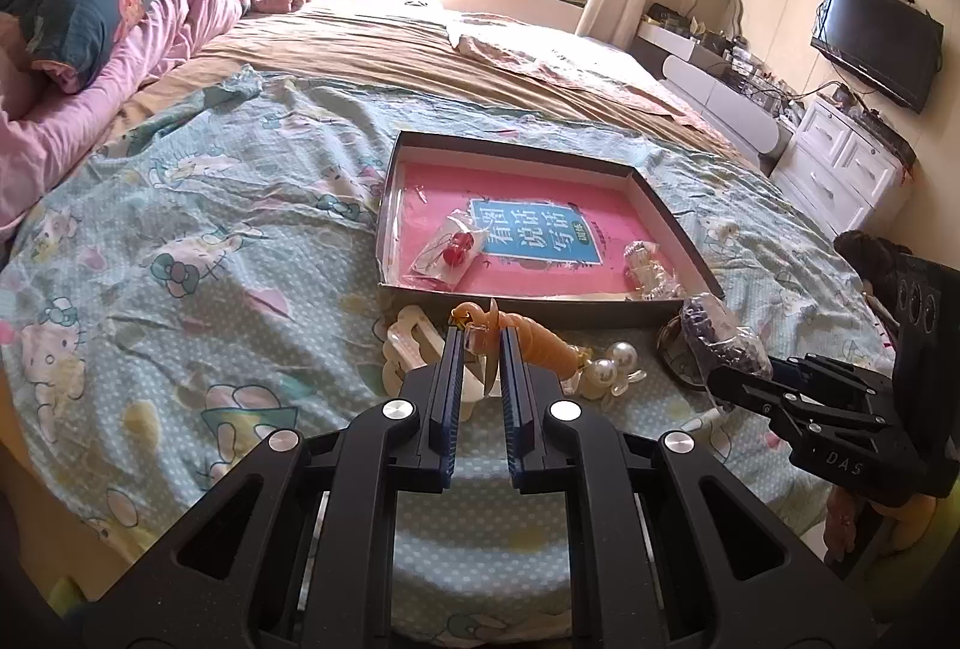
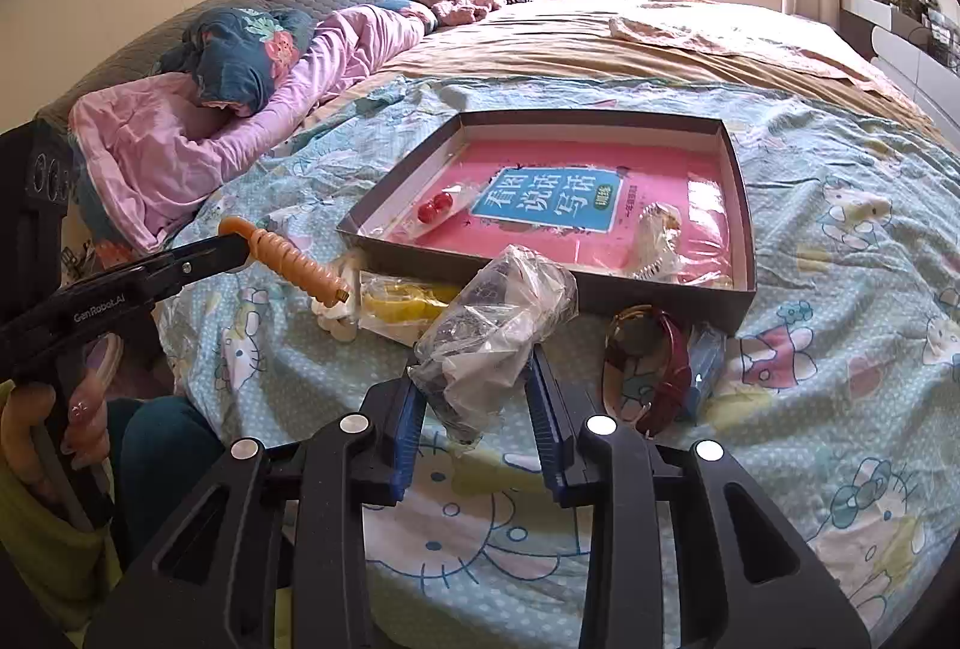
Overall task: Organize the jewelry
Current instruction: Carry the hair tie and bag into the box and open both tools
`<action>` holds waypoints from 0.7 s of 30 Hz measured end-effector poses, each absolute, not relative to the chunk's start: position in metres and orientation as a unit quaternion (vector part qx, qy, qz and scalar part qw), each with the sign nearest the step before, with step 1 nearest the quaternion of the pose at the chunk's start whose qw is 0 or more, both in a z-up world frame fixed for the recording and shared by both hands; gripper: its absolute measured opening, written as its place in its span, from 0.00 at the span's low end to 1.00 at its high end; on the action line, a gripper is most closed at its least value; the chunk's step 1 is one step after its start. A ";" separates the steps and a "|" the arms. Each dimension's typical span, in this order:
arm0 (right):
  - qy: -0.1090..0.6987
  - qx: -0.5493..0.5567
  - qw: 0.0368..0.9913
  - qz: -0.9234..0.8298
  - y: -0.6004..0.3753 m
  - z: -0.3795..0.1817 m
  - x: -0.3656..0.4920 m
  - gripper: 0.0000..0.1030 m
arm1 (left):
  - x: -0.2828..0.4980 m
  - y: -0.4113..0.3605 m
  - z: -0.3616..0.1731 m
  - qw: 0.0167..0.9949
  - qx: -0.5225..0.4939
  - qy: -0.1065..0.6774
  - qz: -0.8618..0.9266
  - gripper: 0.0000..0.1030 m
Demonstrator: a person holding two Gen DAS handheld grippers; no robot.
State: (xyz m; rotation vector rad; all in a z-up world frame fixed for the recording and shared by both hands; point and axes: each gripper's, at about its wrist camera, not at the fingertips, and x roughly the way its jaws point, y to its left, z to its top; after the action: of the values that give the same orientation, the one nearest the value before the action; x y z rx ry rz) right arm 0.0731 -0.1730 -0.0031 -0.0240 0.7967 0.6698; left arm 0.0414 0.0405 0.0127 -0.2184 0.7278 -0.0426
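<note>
My left gripper (image 1: 480, 334) is shut on an orange ridged hair clip (image 1: 534, 343), held just above the bed in front of the shallow box; it also shows in the right wrist view (image 2: 288, 262). My right gripper (image 2: 477, 367) is shut on a clear plastic bag of dark jewelry (image 2: 498, 325), also seen in the left wrist view (image 1: 720, 343). The dark box (image 1: 522, 310) with a pink book inside holds a bag of red beads (image 1: 456, 247) and a bag of pale jewelry (image 1: 648, 268).
Pearl pieces (image 1: 612, 367) and a white chain clip (image 1: 408, 343) lie on the Hello Kitty sheet (image 1: 210, 229). A red-strapped watch (image 2: 654, 361) and a yellow bagged item (image 2: 402, 304) lie near the box front. Pillows and a pink quilt (image 2: 180, 132) lie at the left.
</note>
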 end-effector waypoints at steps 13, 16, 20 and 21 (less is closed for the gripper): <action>0.352 -0.023 0.877 0.326 -0.173 0.012 0.073 0.30 | 0.049 0.037 0.019 0.930 -0.105 0.352 -0.023 0.06; 0.348 -0.025 0.879 0.325 -0.174 0.014 0.075 0.30 | 0.053 0.033 0.019 0.929 -0.102 0.354 -0.026 0.06; 0.342 -0.026 0.883 0.321 -0.177 0.017 0.078 0.30 | 0.061 0.027 0.019 0.928 -0.099 0.359 -0.033 0.06; 0.341 -0.025 0.884 0.319 -0.178 0.018 0.080 0.30 | 0.063 0.025 0.019 0.928 -0.098 0.359 -0.035 0.06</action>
State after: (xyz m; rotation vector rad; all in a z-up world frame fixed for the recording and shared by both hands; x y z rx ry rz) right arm 0.0799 -0.1785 0.0181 -0.0524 0.7092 0.6637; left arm 0.0632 0.0252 0.0194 -0.2003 0.7354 -0.0712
